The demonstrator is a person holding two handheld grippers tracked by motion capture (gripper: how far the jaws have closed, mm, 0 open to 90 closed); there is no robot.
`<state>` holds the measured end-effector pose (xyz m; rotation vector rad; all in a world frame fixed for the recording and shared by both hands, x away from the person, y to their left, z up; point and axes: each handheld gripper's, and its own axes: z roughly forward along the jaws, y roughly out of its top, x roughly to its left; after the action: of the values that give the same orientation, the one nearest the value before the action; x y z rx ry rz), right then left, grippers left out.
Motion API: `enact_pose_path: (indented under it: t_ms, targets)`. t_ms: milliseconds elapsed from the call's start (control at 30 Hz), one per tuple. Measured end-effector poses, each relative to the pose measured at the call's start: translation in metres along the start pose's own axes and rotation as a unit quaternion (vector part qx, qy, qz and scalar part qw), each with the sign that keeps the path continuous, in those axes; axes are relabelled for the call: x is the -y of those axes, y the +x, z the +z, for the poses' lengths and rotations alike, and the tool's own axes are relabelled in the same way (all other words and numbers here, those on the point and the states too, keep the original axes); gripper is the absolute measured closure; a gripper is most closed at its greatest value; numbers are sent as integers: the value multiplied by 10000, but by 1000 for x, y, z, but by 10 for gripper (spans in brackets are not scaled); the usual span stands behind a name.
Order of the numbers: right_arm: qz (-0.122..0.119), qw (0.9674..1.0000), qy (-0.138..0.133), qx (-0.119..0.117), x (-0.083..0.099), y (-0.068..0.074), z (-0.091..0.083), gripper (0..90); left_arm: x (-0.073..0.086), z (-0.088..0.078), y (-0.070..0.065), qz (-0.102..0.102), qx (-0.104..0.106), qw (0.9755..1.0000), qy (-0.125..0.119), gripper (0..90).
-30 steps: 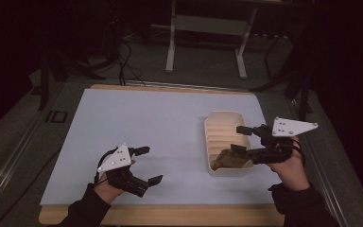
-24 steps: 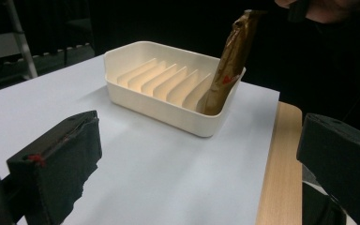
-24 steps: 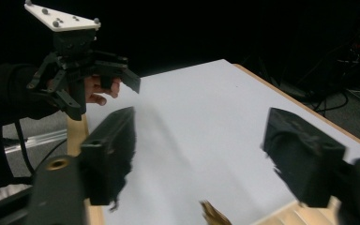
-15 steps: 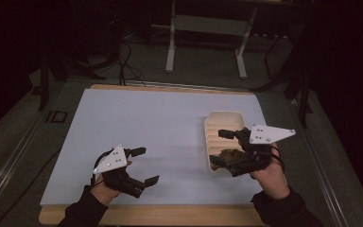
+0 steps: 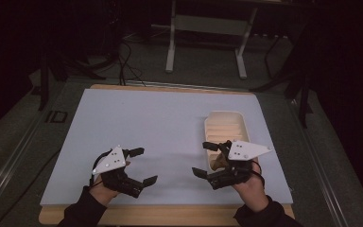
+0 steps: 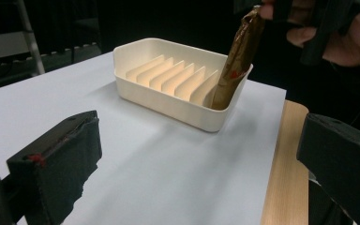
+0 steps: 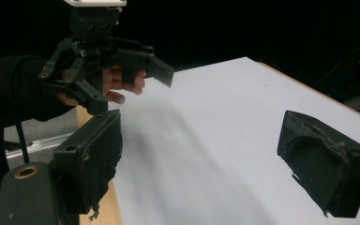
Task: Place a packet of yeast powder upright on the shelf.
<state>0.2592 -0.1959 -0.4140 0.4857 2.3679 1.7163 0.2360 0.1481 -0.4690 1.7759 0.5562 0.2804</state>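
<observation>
Leaning in ribbed cream tray point(image 6: 178, 79), brown packet point(image 6: 236, 56) (both grippers' jaws apart).

Left gripper point(image 5: 139, 165): held in the person's left hand point(image 5: 105, 187) at the near left of the counter point(image 5: 160, 118). Jaws spread wide, nothing between them, pointing toward the right side. Grey three-cornered plate on top. Dark sleeve point(image 5: 82, 213) enters from the bottom edge.

Right gripper point(image 5: 205, 158): held in the person's right hand point(image 5: 250, 182) at the near right. Jaws well apart and empty in its own view, pointing toward the left gripper point(image 7: 136, 77). Grey plate on top, tilted.

Both grippers sit low over the counter; whether either touches it cannot be told. The two are well apart, jaws facing each other.
</observation>
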Motion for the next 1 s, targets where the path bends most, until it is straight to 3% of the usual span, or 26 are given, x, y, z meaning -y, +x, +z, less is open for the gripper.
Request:
enact_pose_path:
  t_ms: [433, 667, 1000]
  targets:
    - [46, 9998, 179, -45, 28, 13, 4, 143, 4, -1, 1, 19, -23, 10000, 4, 6]
    - [287, 9991, 303, -42, 45, 12, -2, 143, 6, -1, 1, 13, -17, 10000, 12, 6]
    - [380, 9975, 593, 9, 67, 9, -9, 144, 8, 1, 1, 23, 6, 10000, 30, 6]
